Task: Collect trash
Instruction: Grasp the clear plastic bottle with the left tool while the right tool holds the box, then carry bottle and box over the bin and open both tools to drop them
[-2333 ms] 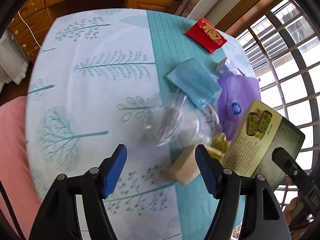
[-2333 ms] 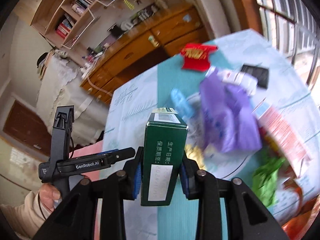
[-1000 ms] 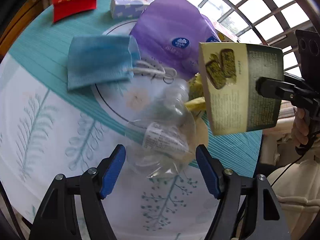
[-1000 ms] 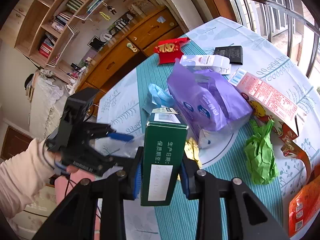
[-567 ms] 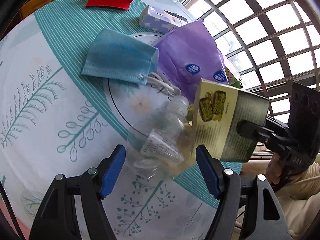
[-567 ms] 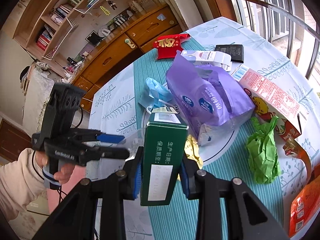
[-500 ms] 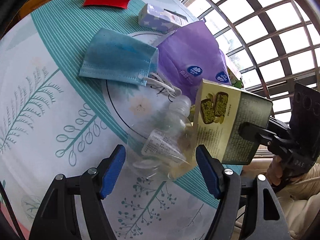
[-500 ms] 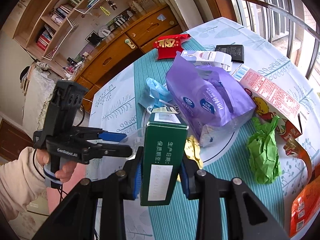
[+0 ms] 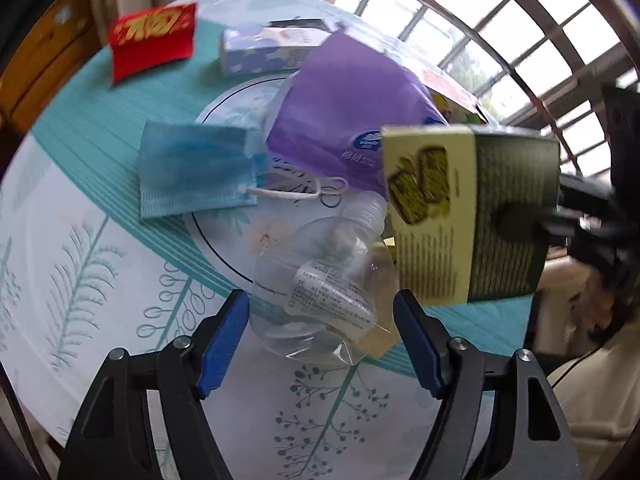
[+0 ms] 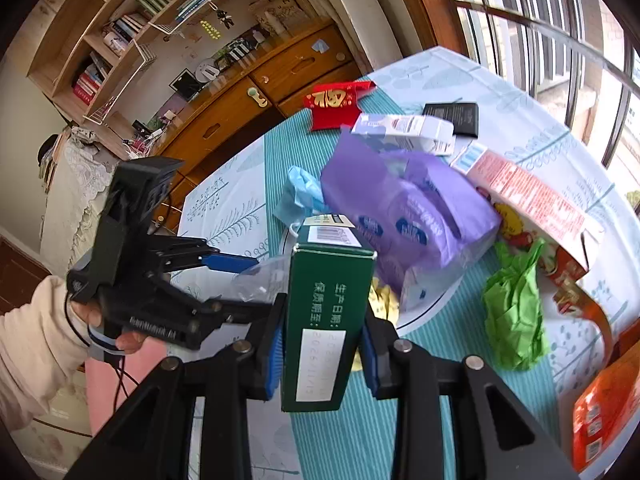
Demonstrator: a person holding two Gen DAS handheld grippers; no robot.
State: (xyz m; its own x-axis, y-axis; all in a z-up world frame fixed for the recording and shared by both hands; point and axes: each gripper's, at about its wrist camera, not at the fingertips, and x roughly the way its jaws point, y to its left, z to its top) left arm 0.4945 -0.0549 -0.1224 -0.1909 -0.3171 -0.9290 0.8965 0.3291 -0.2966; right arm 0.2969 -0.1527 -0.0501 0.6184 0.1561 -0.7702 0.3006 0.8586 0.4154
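So far only one piece looks picked up: the right gripper (image 10: 322, 344) has its jaws clamped on the sides of a green carton (image 10: 326, 316), held up off the table. The left gripper (image 9: 320, 340) is spread wide with nothing in it, and the crushed clear plastic bottle (image 9: 324, 280) lies on the tablecloth (image 9: 80, 260) right between and just ahead of its blue pads, so I'd guess that's next. Beyond those jaws: blue face mask (image 9: 196, 172), purple tissue pack (image 9: 348, 108), red envelope (image 9: 154, 38), small white-and-purple box (image 9: 264, 50). Plenty left.
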